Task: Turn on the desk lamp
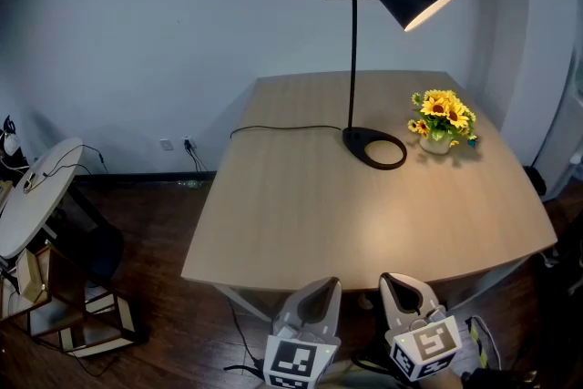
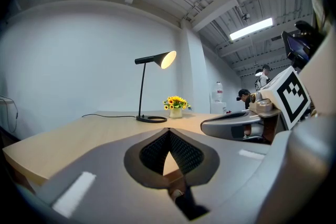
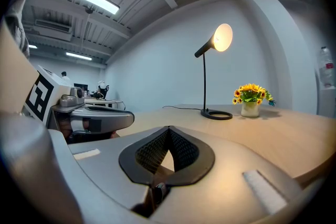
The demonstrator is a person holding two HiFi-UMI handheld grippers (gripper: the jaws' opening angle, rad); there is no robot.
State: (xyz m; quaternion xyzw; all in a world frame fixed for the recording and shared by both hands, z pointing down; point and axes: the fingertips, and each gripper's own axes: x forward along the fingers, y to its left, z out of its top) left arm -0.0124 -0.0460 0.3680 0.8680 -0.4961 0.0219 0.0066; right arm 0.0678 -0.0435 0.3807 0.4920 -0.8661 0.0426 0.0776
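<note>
The black desk lamp (image 1: 352, 59) stands at the far right of the pale wooden table (image 1: 301, 214). Its cone shade (image 1: 414, 3) glows, and warm light falls on the tabletop around the ring base (image 1: 374, 148). A black cord (image 1: 282, 128) runs left from the base. My left gripper (image 1: 314, 296) and right gripper (image 1: 401, 291) hang side by side at the near table edge, well short of the lamp. Both are shut with nothing in them. From the left gripper (image 2: 169, 131) the lamp (image 2: 142, 92) shows far ahead, as it does from the right gripper (image 3: 169, 128), lamp (image 3: 205, 84).
A small pot of sunflowers (image 1: 441, 118) sits right of the lamp base. A round white side table (image 1: 36, 191) and a wooden frame (image 1: 82, 314) stand on the dark floor at left. A wall outlet (image 1: 187, 143) is behind the table. People (image 2: 244, 96) stand far off.
</note>
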